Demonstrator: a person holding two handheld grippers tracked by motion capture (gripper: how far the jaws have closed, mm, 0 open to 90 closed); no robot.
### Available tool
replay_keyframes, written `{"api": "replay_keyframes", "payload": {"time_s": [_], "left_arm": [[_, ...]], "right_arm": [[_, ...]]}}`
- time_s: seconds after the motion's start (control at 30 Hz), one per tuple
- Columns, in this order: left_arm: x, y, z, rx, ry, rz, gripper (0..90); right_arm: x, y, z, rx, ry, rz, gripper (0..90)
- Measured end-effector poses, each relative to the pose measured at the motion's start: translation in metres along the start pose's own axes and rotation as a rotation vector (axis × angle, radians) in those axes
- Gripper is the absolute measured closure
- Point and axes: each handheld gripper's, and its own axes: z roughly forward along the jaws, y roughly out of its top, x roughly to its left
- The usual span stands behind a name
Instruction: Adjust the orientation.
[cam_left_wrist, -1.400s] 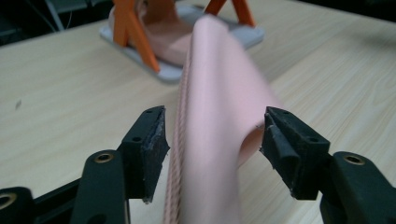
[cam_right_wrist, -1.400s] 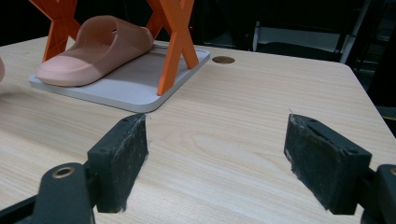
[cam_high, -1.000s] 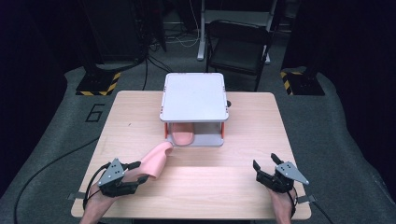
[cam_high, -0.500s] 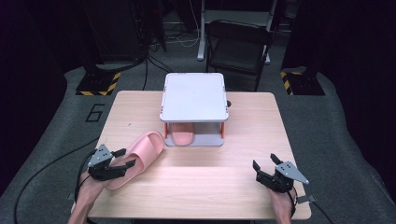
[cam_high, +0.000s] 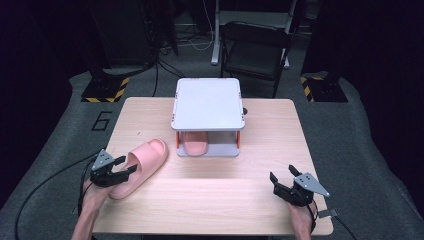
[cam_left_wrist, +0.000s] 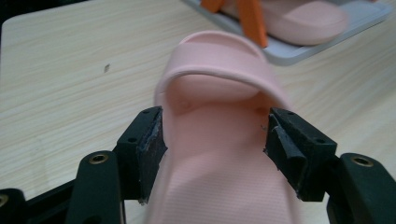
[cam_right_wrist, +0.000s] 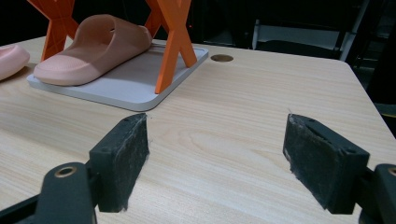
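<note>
High view: a pink slipper (cam_high: 140, 166) lies on the left part of the wooden table (cam_high: 215, 195), toe toward the small two-level rack (cam_high: 207, 120) at the table's middle, heel end between the jaws of the left gripper (cam_high: 120, 171). From the left gripper view the two pads (cam_left_wrist: 152, 144) sit at either side of the slipper's (cam_left_wrist: 219, 154) narrow middle, right against its edges; whether they press or merely touch I cannot tell, so the grip itself is uncertain, with the jaws spread wide around the sole. The rack has a white top shelf, orange cross-shaped legs (cam_right_wrist: 175, 42) and a white base tray (cam_right_wrist: 135, 84); a second pink slipper (cam_high: 194, 145) rests on that lower tray, under the top shelf, well apart from the first. The right gripper (cam_high: 284, 179) hovers near the table's front right corner with its jaws spread and only bare wood between them, the rack's tray and legs ahead of it in the right gripper view. Behind the table stand a dark folding chair (cam_high: 260, 50) and yellow-black striped floor plates (cam_high: 107, 90). Nothing lies between the loose slipper and the rack.
</note>
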Motion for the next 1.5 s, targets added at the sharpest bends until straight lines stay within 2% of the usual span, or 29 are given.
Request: {"api": "replay_keyframes", "payload": {"time_s": [0.03,0.07,0.1,0.17,0.23,0.27,0.3,0.33,0.4,0.43,0.47,0.5,0.53,0.63,0.67,0.73,0.77,0.83,0.9,0.97,1.0,1.03,1.1,1.17,1.23,1.33,1.37,1.47,1.5], "left_arm": [[0.003,0.000,0.004,0.014,0.005,-0.023,36.6],[0.006,0.000,0.008,0.020,0.013,-0.025,37.1],[0.011,0.000,0.015,0.039,0.026,-0.044,38.0],[0.016,0.000,0.020,0.049,0.016,-0.052,48.1],[0.018,0.001,0.022,0.048,0.021,-0.051,50.9],[0.018,0.001,0.023,0.047,0.015,-0.051,62.7],[0.017,0.003,0.024,0.052,0.005,-0.053,62.7],[0.015,0.003,0.023,0.047,0.000,-0.060,69.7],[0.011,0.005,0.020,0.039,-0.001,-0.079,73.2],[0.005,0.006,0.015,0.043,-0.051,-0.118,80.4],[0.005,0.006,0.015,0.043,-0.051,-0.118,83.0],[-0.004,0.003,0.010,0.018,-0.067,-0.123,83.7],[-0.004,0.003,0.010,0.018,-0.067,-0.123,83.8],[-0.023,-0.005,0.005,-0.004,-0.087,-0.161,84.1],[-0.030,-0.008,0.004,-0.003,-0.108,-0.166,84.3],[-0.039,-0.011,0.004,-0.006,-0.114,-0.162,85.0],[-0.046,-0.013,0.004,-0.024,-0.111,-0.177,85.2],[-0.057,-0.013,0.001,-0.013,-0.118,-0.182,85.3],[-0.076,-0.013,0.000,-0.007,-0.132,-0.181,85.2],[-0.088,-0.012,0.001,-0.003,-0.136,-0.177,85.2],[-0.088,-0.012,0.001,-0.003,-0.136,-0.177,85.2],[-0.097,-0.011,0.002,-0.013,-0.105,-0.191,85.1],[-0.099,-0.010,0.003,-0.013,-0.100,-0.200,85.0],[-0.104,-0.009,0.007,-0.018,-0.058,-0.204,85.1],[-0.104,-0.006,0.010,-0.018,-0.043,-0.203,85.0],[-0.103,-0.006,0.012,-0.025,-0.052,-0.207,84.5],[-0.102,-0.006,0.010,-0.042,-0.060,-0.206,83.2],[-0.097,-0.007,0.004,-0.102,-0.068,-0.184,62.1],[-0.095,-0.008,0.003,-0.115,-0.074,-0.184,49.5]], "right_arm": [[0.000,0.000,0.000,0.002,0.000,-0.001,21.8],[0.000,0.000,0.000,-0.003,0.000,0.000,21.8],[0.000,0.000,0.000,-0.003,-0.001,0.000,21.8],[0.000,0.000,0.000,0.002,0.000,0.004,21.8],[0.000,0.000,0.000,0.004,-0.001,0.002,21.8],[-0.001,0.000,0.000,0.001,-0.005,-0.001,21.9],[-0.001,0.000,0.000,0.001,-0.005,-0.001,21.9],[-0.001,0.000,-0.001,-0.001,-0.008,0.006,21.9],[-0.002,0.000,-0.002,-0.004,-0.010,0.005,21.9],[-0.003,0.000,-0.002,-0.010,-0.010,0.003,21.9],[-0.003,0.000,-0.002,-0.010,-0.010,0.003,21.9],[-0.003,0.000,-0.002,-0.010,-0.009,0.002,21.9],[-0.003,0.000,-0.002,-0.008,-0.004,0.001,21.9],[-0.001,0.001,-0.002,-0.004,-0.011,-0.003,21.9],[0.000,0.001,-0.001,-0.002,-0.007,-0.003,22.0],[0.001,0.001,-0.001,0.000,-0.003,-0.009,22.0],[0.001,0.001,-0.001,-0.002,0.000,-0.020,22.0],[0.002,0.001,0.000,-0.002,-0.007,-0.021,22.0],[0.002,0.001,-0.001,0.004,-0.005,-0.022,22.1],[0.003,0.001,0.000,-0.004,0.004,-0.028,22.0],[0.003,0.001,0.000,-0.004,0.004,-0.028,22.0],[0.004,0.002,0.000,-0.002,0.007,-0.026,22.0],[0.004,0.002,0.000,0.000,0.006,-0.027,22.1],[0.004,0.002,0.000,0.002,0.003,-0.029,22.1],[0.004,0.002,0.000,-0.003,0.004,-0.026,22.1],[0.004,0.002,0.000,-0.008,0.002,-0.033,22.1],[0.004,0.002,-0.001,-0.005,0.001,-0.042,22.1],[0.003,0.001,-0.001,-0.002,-0.003,-0.038,22.0],[0.003,0.001,-0.001,-0.010,0.001,-0.035,21.8]]}}
